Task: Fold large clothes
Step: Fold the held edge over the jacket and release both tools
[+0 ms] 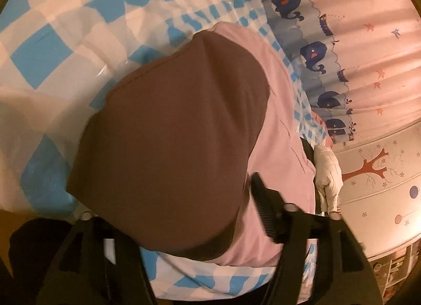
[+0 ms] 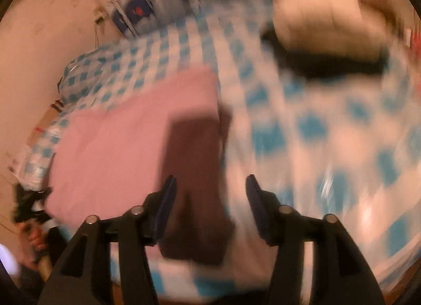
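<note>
A blue-and-white checked cloth (image 1: pixel 65 41) under clear plastic covers the table. Behind it hangs a pale curtain (image 1: pixel 368 28) with navy whales (image 1: pixel 314 54) and small stars. A wall (image 1: pixel 381 173) shows a red tree (image 1: pixel 368 165) drawing.

No text, label, brand, number or sign could be read in either view. The curtain (image 1: pixel 368 41) carried only whale, boat and star pictures, and the right wrist view was blurred.
</note>
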`<state>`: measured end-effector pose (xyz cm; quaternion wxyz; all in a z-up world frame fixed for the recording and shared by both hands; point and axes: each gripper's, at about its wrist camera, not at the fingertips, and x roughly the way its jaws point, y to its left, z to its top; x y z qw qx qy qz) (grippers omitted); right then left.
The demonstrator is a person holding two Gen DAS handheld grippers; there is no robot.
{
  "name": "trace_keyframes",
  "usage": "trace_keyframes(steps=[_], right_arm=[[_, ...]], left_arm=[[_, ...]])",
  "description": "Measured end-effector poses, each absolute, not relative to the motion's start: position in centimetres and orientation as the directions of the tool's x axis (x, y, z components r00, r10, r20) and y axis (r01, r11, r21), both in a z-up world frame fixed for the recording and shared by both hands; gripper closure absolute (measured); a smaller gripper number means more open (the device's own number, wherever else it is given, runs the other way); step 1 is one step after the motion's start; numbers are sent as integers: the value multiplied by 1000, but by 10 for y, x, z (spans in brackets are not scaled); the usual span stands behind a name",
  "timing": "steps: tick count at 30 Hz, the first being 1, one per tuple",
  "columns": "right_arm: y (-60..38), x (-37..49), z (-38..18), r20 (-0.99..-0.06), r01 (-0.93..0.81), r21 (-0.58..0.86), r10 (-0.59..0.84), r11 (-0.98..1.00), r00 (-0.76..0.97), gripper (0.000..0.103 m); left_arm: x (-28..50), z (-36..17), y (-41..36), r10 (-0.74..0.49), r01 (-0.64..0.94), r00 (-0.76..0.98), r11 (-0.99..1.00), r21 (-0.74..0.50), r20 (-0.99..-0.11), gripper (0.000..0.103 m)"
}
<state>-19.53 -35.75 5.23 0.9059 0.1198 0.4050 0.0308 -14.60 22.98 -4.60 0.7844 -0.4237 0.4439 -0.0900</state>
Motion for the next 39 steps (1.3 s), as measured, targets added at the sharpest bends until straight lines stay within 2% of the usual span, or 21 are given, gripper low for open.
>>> trace_keyframes(steps=[2, 3, 6, 9, 10, 12, 13, 14, 15, 16, 19, 21, 24, 27, 29, 33, 36, 38, 39], right_arm=[[-309, -180, 83, -647, -84, 149, 161, 985, 746, 29], [-289, -172, 90, -627, -118, 105, 157, 988, 763, 27], [-209, -122, 92, -604, -249, -29, 181, 968, 776, 26], [-139, -44, 63, -663, -327, -77, 196, 942, 723, 26], [-126, -25, 53, -678, -330, -104, 176, 938, 714, 26], [-96, 19, 12, -744, -321, -195, 73, 927, 664, 26], [-87, 38, -18, -799, -330, -220, 24, 918, 601, 24], [-82, 55, -55, -866, -358, -186, 19, 915, 500, 23], [-84, 60, -65, -876, -358, -162, 33, 920, 481, 23], [-86, 63, -64, -882, -356, -150, 38, 922, 470, 23], [-98, 57, -39, -882, -364, -135, 55, 922, 467, 23], [-108, 33, -9, -845, -356, -110, 101, 928, 525, 23], [-115, -32, 20, -800, -399, -126, 145, 908, 582, 16], [-104, -59, -21, -852, -448, -148, 116, 882, 511, 15], [-98, -62, -52, -834, -443, -188, 96, 877, 543, 13], [-106, -51, -30, -872, -424, -103, 124, 900, 474, 13], [-123, -80, 13, -798, -381, -121, 139, 916, 587, 13], [-132, -87, 10, -793, -355, -106, 136, 929, 593, 13], [-131, -83, -15, -838, -362, -117, 104, 925, 536, 10]], left_arm=[[-142, -50, 228, -504, -259, 596, 616, -744, -625, 25], [-140, -55, 228, -492, -287, 605, 599, -747, -626, 23], [-136, -64, 229, -467, -335, 641, 543, -770, -609, 22], [-139, -62, 231, -452, -331, 677, 519, -788, -582, 24], [-140, -62, 231, -449, -328, 680, 520, -789, -579, 27], [-138, -63, 232, -454, -307, 685, 529, -791, -570, 41], [-137, -62, 231, -460, -290, 690, 532, -796, -559, 44], [-136, -60, 230, -477, -252, 698, 535, -807, -534, 52], [-135, -55, 227, -474, -232, 699, 558, -797, -536, 60], [-133, -52, 225, -469, -223, 701, 572, -789, -538, 62], [-132, -50, 224, -466, -220, 704, 574, -788, -536, 64], [-134, -51, 225, -467, -216, 706, 574, -790, -533, 65], [-135, -50, 225, -457, -209, 710, 589, -780, -535, 65], [-134, -49, 223, -451, -201, 716, 598, -776, -533, 65], [-132, -46, 215, -455, -190, 709, 611, -768, -538, 68], [-135, -34, 212, -431, -178, 724, 638, -749, -539, 72], [-137, -28, 213, -434, -155, 729, 648, -746, -529, 73], [-139, -22, 207, -422, -136, 744, 663, -736, -518, 74], [-141, -15, 202, -418, -116, 758, 669, -734, -501, 74]])
